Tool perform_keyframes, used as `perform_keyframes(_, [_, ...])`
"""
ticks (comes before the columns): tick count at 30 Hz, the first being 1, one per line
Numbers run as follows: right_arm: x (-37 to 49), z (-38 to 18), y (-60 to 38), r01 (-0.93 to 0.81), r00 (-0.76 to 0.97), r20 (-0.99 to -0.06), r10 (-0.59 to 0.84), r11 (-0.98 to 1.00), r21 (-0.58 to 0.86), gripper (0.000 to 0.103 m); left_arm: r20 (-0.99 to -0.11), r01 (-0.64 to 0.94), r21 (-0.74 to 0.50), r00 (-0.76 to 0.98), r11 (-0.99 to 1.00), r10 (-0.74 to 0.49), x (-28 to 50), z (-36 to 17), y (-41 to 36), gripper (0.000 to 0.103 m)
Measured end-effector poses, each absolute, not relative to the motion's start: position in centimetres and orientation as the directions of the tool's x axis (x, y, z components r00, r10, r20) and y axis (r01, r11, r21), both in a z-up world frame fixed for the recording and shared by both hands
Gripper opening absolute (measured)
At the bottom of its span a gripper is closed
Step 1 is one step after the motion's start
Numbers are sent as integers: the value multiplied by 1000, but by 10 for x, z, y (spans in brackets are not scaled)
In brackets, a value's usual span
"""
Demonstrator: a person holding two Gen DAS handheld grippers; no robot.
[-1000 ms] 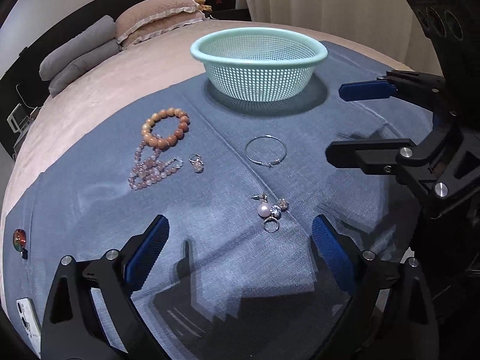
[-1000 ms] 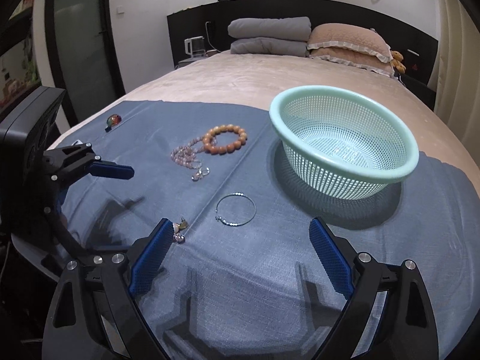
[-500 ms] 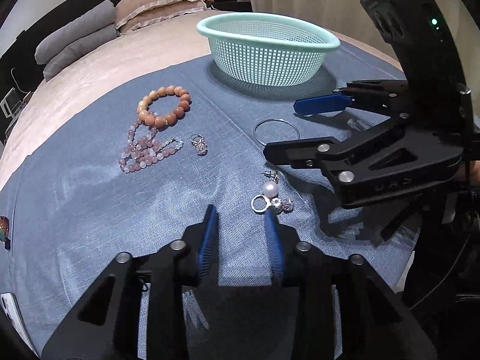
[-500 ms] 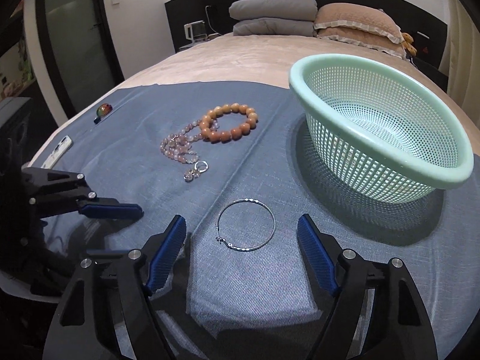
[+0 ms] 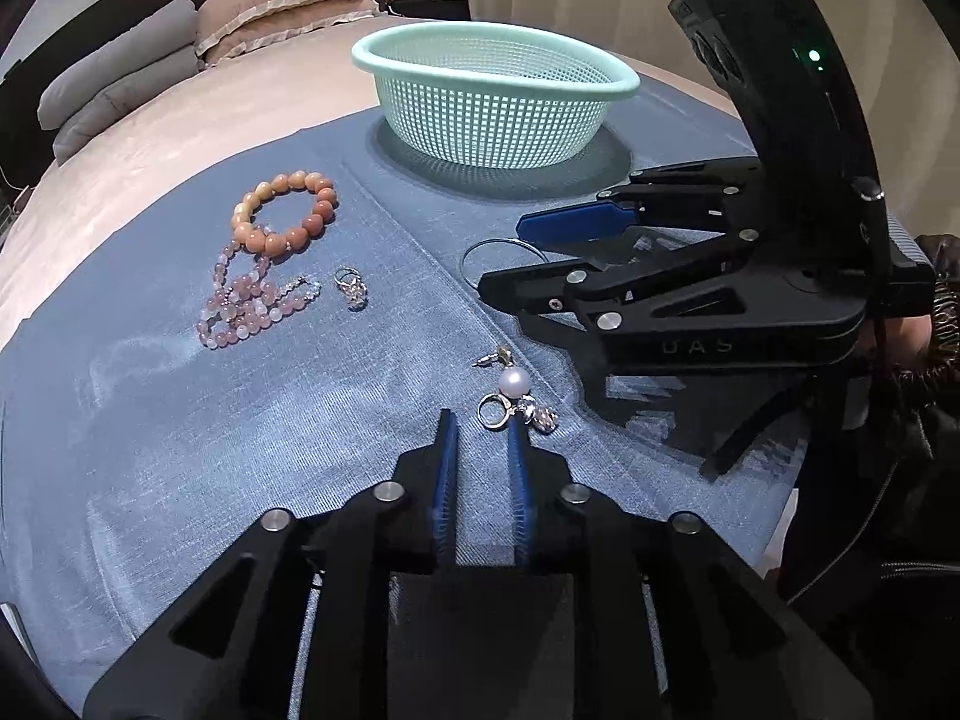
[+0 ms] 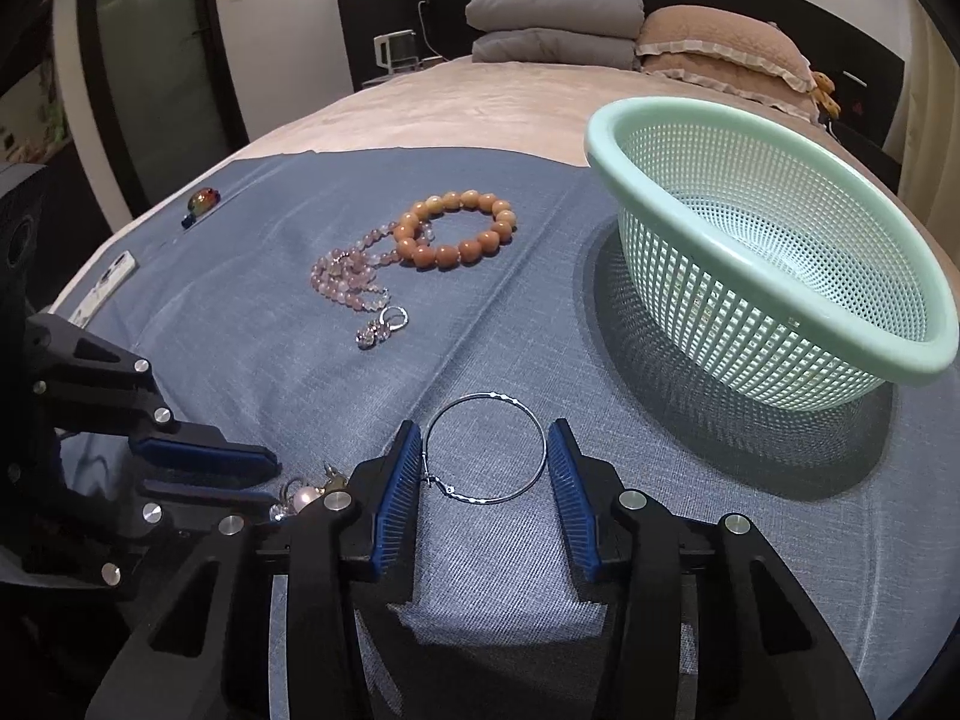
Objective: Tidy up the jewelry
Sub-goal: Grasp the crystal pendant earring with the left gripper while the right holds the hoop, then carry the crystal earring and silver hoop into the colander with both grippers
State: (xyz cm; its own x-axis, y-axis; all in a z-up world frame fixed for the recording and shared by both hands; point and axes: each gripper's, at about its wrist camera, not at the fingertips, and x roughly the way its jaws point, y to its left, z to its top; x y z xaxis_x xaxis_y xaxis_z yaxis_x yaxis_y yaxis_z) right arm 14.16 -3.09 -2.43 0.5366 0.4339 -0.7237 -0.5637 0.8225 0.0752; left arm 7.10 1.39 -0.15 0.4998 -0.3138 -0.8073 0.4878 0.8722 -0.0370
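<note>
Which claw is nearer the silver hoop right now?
Right. The right claw straddles the silver hoop, jaws closing around it. The left claw sits off to the side at the pearl earring cluster.

The only readable marking is the embossed "UAS" on the black side plate of the right gripper [image 5: 528,258], seen from the left wrist view to the lower right of the mint basket [image 5: 498,114]; nothing else carries legible text.
</note>
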Motion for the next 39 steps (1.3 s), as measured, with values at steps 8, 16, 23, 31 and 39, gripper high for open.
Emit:
perform_keyframes(8, [141, -24, -30, -565, 538, -723, 434, 822, 73, 41, -804, 506, -50, 491, 861, -335, 72, -1, 6, 49])
perform_keyframes(16, [140, -24, -31, -568, 541, -721, 433, 820, 66, 41, -822, 511, -157, 407, 845, -398, 81, -8, 4, 11])
perform_keyframes(23, [134, -19, -36, -565, 542, -718, 436, 822, 73, 41, -838, 500, -140, 401, 855, -371, 75, -1, 5, 11])
perform_keyframes(31, [118, 7, -48, -562, 584, -678, 446, 825, 59, 41, -832, 493, -99, 436, 864, -344, 71, 19, 10, 11])
perform_keyframes(39, [109, 49, -70, -535, 660, -618, 428, 845, 13, 41, -810, 508, -22, 497, 861, -313, 81, 53, 9, 11])
